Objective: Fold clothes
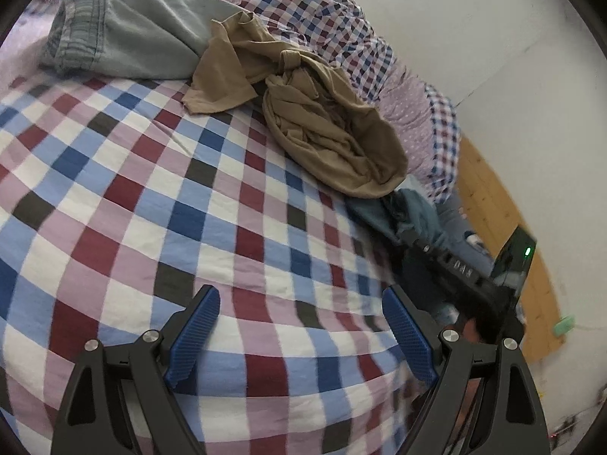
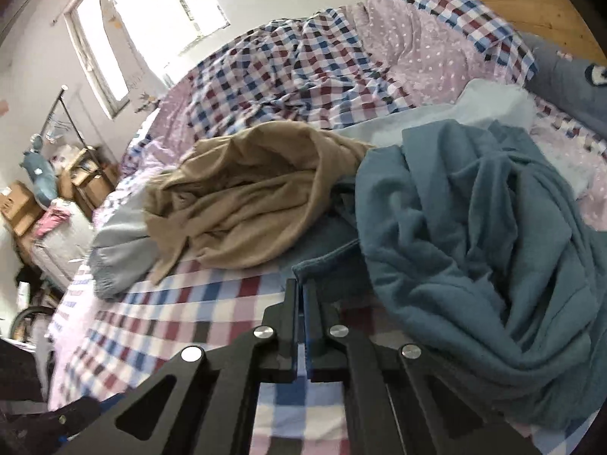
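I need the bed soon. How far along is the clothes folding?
Done: nothing looks folded. The tan garment, the teal garment and the grey-green garment all lie crumpled on the checked bedspread. In hand: the right gripper is shut at the teal garment's edge; the left gripper is open and holds nothing. Left: all three.

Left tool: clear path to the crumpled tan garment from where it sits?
Probably yes. The left tool stands open over bare checked bedsheet, and nothing lies between it and the tan garment. The right tool, off to the side at the teal garment, doesn't cross that line.
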`<state>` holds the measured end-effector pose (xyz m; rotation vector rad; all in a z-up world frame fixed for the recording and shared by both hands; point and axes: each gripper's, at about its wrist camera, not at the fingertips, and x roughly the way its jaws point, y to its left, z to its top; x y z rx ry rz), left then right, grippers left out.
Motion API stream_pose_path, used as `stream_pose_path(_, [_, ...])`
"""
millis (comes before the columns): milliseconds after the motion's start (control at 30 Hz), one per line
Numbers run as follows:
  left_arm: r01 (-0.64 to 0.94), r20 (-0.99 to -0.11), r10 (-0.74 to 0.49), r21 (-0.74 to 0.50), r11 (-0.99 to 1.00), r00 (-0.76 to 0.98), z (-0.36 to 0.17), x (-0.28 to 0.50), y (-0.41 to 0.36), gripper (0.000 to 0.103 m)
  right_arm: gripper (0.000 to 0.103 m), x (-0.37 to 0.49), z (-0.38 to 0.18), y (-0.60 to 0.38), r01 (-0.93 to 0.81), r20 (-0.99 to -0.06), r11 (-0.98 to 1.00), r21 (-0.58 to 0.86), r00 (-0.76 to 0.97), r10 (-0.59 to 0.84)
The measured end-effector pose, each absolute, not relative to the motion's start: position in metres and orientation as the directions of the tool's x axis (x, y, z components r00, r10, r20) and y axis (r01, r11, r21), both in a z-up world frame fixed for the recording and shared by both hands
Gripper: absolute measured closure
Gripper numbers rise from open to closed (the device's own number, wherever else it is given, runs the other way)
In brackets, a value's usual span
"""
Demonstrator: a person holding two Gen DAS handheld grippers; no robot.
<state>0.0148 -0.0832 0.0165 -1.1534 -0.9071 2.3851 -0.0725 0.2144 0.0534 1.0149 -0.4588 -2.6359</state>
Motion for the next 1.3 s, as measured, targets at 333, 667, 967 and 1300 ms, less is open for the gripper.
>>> stream_pose_path(333, [-0.069,-0.442,0.697,-0.817,-0.573,-0.565,0.013,0.009,-0.073,0.013,0.103,-0.024,0.078,0.197,0.317,-0.540,-0.839,0.442,-0.653,-0.531])
stream_pose_path(667, [-0.017,-0.137,0.866,-0.986,-0.166,-0.482,-0.009,0.009,-0.062,0.013,0.103,0.030,0.102,0.168,0.453,-0.482,-0.756,0.473,-0.585,-0.652])
stream_pose_path(967, [0.035,-0.055,0.894,-0.998,-0.044,-0.445,-0.012,0.015,-0.061,0.013,0.103,0.065,0.133,0.173,0.511,-0.374,-0.674,0.534,-0.572,-0.730])
stream_pose_path(1300, [0.023,0.125,0.909,-0.989,0.146,-0.398,-0.008,0.044,-0.063,0.013,0.103,0.107,0.161,0.186,0.544,-0.275,-0.632,0.552,-0.597,-0.754])
